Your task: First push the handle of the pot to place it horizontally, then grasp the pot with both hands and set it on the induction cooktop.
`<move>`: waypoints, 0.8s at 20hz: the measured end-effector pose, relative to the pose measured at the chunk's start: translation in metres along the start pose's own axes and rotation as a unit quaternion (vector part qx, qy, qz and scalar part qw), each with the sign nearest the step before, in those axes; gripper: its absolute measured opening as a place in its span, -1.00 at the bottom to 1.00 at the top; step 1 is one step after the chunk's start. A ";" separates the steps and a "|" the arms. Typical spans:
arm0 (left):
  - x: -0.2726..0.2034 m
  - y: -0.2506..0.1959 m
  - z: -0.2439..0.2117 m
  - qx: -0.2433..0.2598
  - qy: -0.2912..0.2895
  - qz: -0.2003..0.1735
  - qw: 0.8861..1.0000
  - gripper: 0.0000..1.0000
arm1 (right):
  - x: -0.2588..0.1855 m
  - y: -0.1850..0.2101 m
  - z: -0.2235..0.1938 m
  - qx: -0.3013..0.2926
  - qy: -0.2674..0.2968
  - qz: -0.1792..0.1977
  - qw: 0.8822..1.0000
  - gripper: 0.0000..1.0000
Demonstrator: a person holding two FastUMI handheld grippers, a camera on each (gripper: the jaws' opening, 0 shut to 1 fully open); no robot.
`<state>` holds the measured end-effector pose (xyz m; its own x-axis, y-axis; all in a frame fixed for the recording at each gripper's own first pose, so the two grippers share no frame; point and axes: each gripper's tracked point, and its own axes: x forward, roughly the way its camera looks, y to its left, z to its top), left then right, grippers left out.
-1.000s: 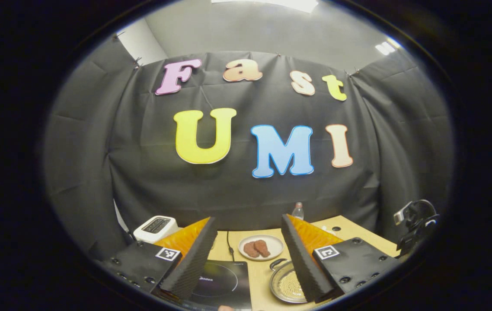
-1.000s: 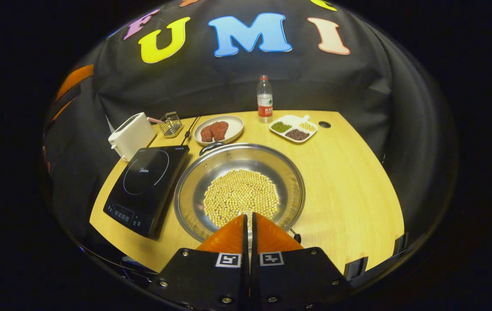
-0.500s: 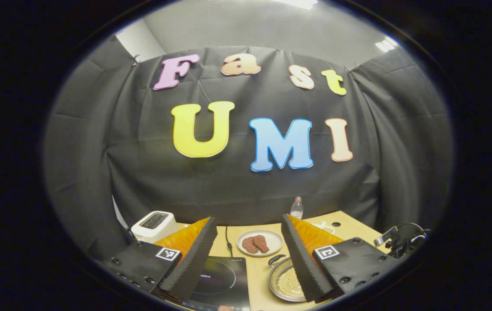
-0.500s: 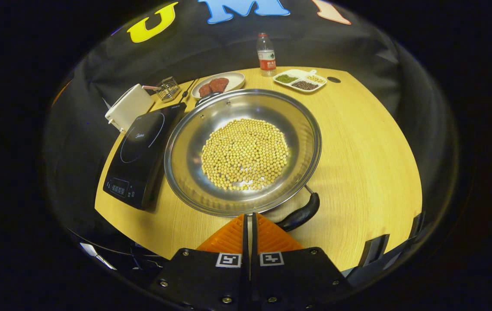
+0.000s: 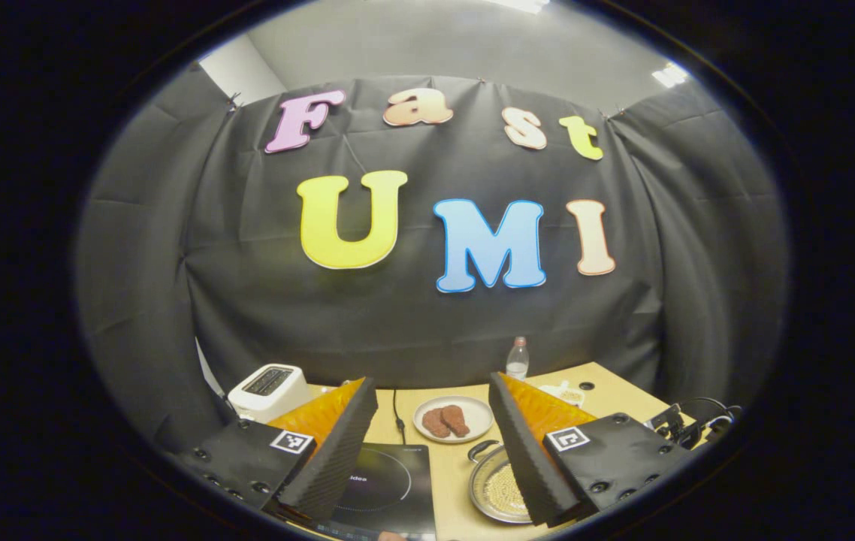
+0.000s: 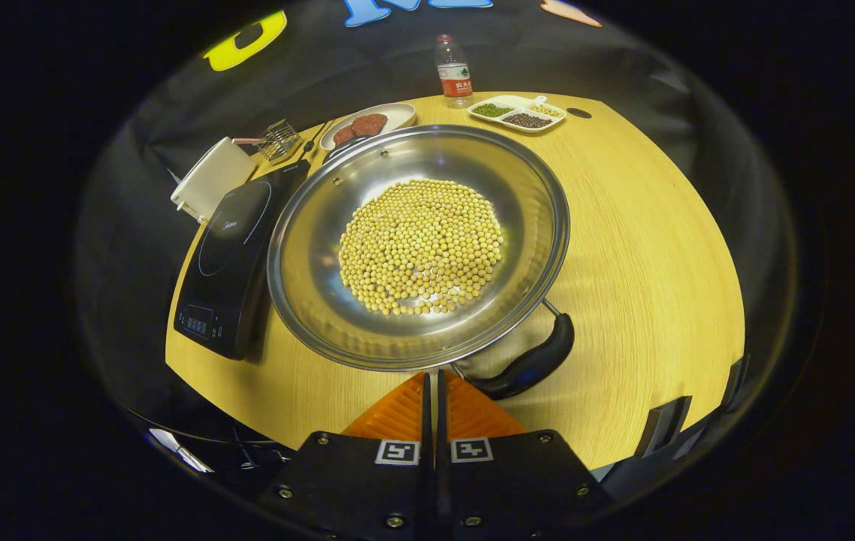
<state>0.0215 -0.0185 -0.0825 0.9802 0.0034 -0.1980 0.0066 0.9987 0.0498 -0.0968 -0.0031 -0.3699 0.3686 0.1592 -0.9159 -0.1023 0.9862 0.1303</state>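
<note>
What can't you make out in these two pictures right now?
- Left gripper view: the steel pot of yellow beans is half hidden behind that gripper's finger.
- Right gripper view: whether the right gripper touches the pot's black handle.
- Right gripper view: the black induction cooktop's buttons are too small.

The right gripper [image 6: 433, 383], fingers pressed together, now sits lower and nearer the pot [image 6: 418, 244], whose black handle [image 6: 529, 367] has come into sight just right of its tips, where a second ago the tips covered it.
</note>
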 end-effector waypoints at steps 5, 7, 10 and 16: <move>0.003 0.000 -0.001 0.001 0.001 0.001 1.000 0.90 | 0.001 -0.016 0.008 0.002 -0.002 -0.020 1.000 -0.97; 0.003 -0.002 -0.001 0.000 0.002 0.000 1.000 0.97 | -0.001 -0.026 0.008 0.003 -0.003 -0.031 1.000 -0.98; 0.004 -0.004 0.000 0.002 0.001 -0.001 1.000 0.94 | -0.001 -0.040 0.013 0.005 -0.007 -0.045 0.999 -0.97; 0.004 -0.009 0.002 0.005 0.000 -0.003 1.000 0.90 | 0.000 -0.063 0.023 0.002 -0.017 -0.065 0.998 -0.97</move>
<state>0.0254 -0.0279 -0.0822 0.9802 -0.0026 -0.1980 0.0145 0.9982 0.0589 -0.0695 -0.0639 -0.3697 0.4088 0.0317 -0.9121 -0.0487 0.9987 0.0129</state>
